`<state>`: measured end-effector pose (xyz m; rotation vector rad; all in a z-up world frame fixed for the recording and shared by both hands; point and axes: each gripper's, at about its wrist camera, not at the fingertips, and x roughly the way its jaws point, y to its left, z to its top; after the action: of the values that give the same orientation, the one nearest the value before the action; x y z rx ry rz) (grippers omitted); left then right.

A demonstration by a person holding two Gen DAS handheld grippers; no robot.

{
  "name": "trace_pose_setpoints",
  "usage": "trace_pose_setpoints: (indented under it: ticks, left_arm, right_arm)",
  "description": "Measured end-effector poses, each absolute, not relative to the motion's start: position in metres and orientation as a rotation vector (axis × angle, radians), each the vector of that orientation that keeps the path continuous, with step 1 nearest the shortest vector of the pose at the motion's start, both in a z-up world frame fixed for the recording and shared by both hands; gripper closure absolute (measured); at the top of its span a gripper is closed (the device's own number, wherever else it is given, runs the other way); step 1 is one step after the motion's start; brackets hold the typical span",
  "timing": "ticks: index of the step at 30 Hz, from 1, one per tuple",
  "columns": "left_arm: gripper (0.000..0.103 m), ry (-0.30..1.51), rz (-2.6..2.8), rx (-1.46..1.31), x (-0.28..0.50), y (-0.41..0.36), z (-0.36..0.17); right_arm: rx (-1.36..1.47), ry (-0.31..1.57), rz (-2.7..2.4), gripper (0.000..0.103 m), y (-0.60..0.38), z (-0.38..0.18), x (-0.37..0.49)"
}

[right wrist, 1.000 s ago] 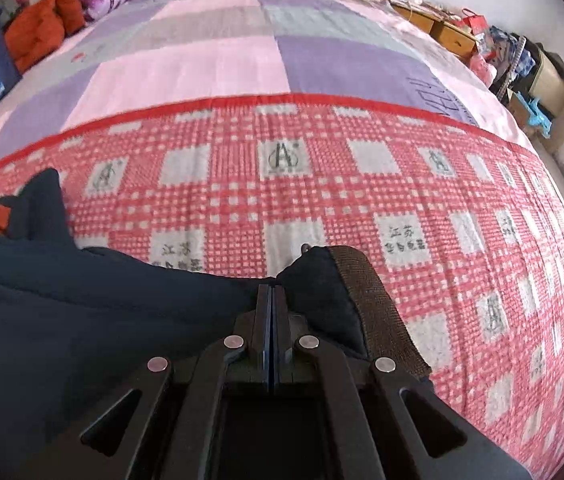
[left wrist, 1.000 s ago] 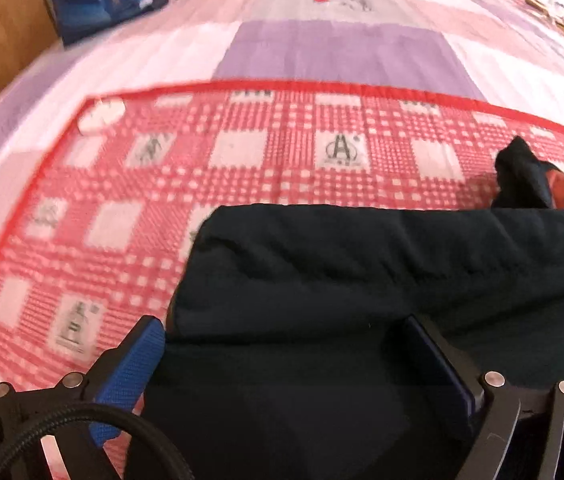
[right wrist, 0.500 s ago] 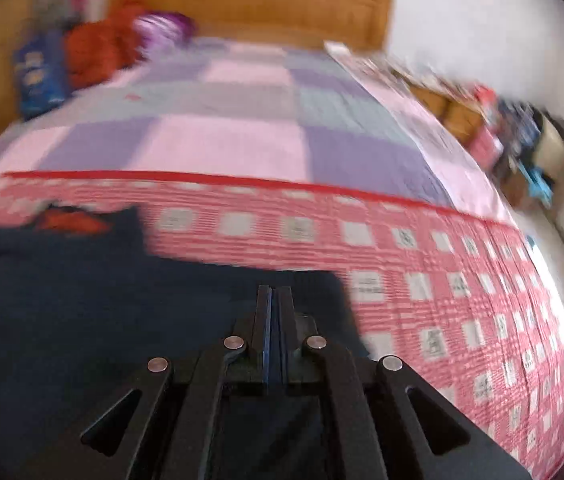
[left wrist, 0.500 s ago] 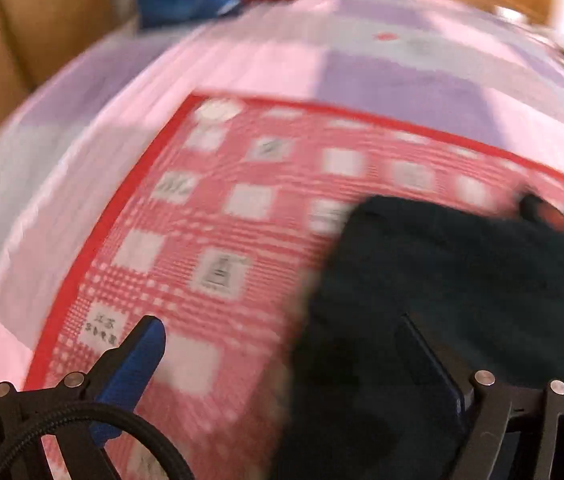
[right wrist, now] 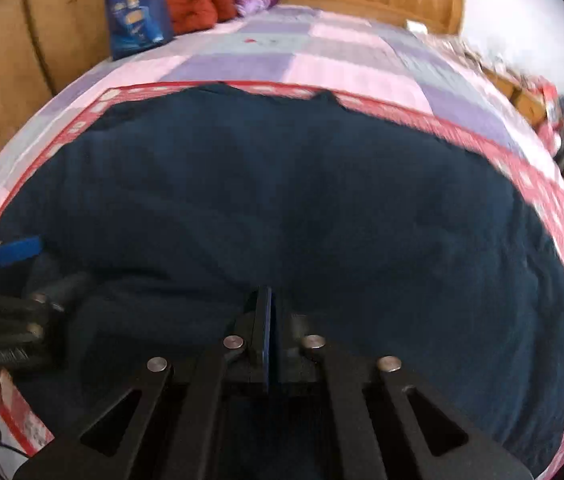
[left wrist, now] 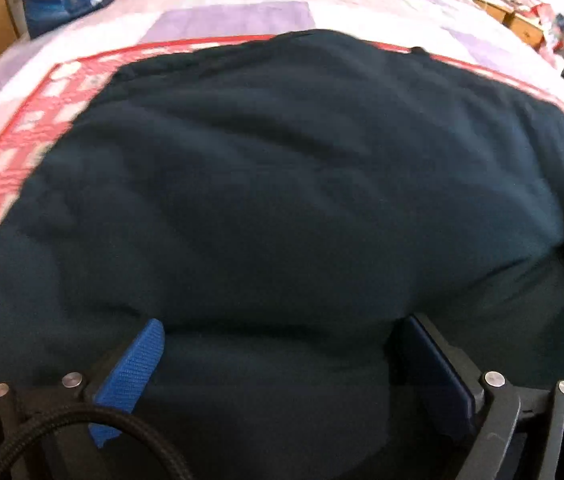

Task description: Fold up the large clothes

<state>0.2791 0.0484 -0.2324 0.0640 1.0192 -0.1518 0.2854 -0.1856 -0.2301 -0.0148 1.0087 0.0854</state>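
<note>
Right gripper is clamped fully closed, jaws together, with dark fabric bunched right at the tips; looks like it's pinching an edge of the garment, though the pinch point itself is hidden in the folds. Left gripper stands wide apart, blue pad on one side and dark pad on the other, with a roll of the same cloth bulging between them; pads don't seem to be pressing on it, so I'd call that one not holding. From the right view the left gripper sits low at the left edge, a fingertip of the person just visible under it. The garment is a big dark navy piece spread over the red checked sheet on the bed, covering most of the sheet, far edge near the sheet's red border. Surface is rumpled, no crisp crease, no visible sleeves or collar, so I can't tell which fold this is. Judgement: early to mid; a fold seems under way, but the piece is nowhere near a compact stack. Left: smoothing, more folds. Blue bag and red clothes sit near the headboard, well clear.
</note>
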Motion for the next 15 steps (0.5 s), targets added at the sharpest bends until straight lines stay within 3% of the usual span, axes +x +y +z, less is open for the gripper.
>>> trace_pose_setpoints:
  ticks: [10, 15]
  left_arm:
    - [0.001, 1.092, 0.09, 0.051, 0.284, 0.16, -0.248]
    - [0.001, 1.096, 0.084, 0.058, 0.281, 0.17, -0.251]
  right_arm:
    - [-0.005, 1.036, -0.122, 0.103, -0.302, -0.225, 0.258]
    - [0.015, 1.036, -0.195, 0.103, -0.336, -0.224, 0.239]
